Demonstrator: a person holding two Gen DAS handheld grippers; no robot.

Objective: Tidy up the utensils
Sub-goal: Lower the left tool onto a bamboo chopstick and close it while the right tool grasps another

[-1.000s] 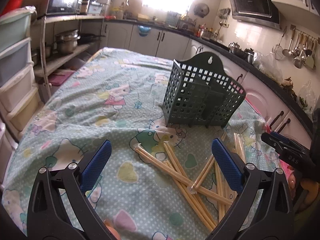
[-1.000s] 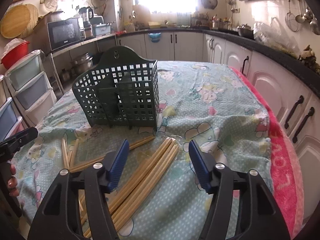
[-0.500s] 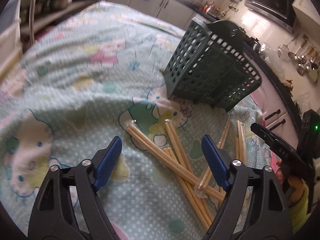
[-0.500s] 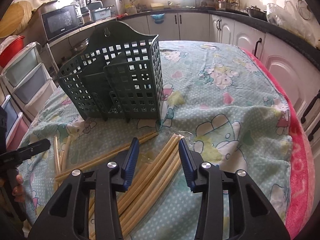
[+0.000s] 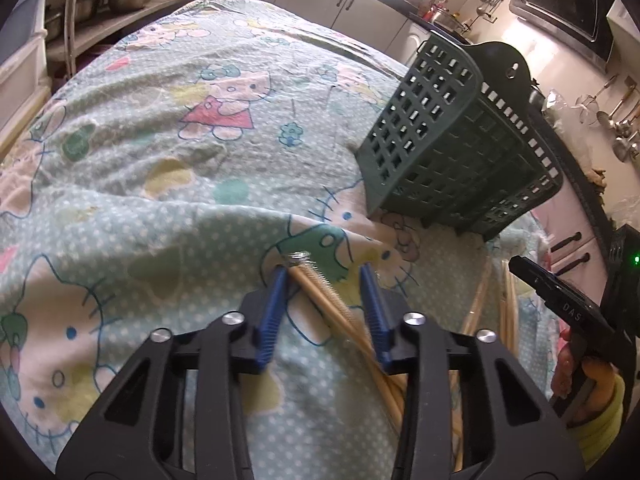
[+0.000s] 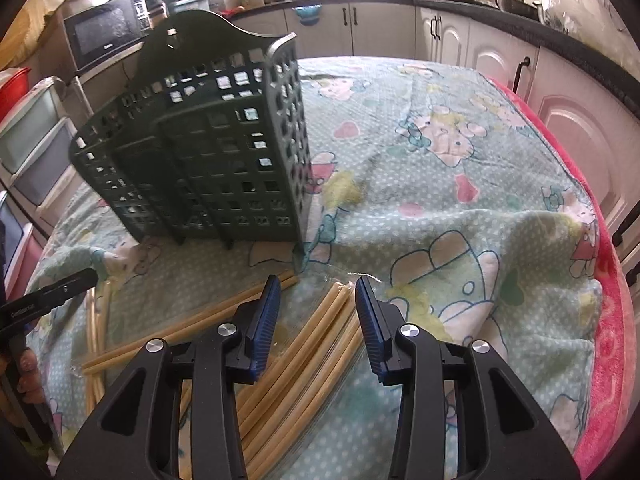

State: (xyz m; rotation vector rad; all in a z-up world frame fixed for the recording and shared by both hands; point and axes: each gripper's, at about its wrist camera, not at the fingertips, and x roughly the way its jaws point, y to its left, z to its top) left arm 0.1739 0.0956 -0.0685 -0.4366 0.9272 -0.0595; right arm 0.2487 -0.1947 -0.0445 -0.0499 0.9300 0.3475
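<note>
Left wrist view: left gripper [image 5: 325, 276] low over cloth, jaws parted but narrowed, straddling wrapped chopstick pair [image 5: 320, 294]; tip at 12 o'clock between blue pads [image 5: 272, 312], shaft running back toward 5 o'clock. Judgement: centre pair, clench squarely near tip, lift without dragging neighbours.

Right wrist view: right gripper [image 6: 316, 286] released, nothing held, chopstick bundle [image 6: 320, 344] beneath jaw gap, slanting toward 7 o'clock. Green basket [image 6: 208, 148] upright at 11 o'clock, empty as far as visible, just beyond sticks on patterned tablecloth [image 6: 460, 184].
</note>
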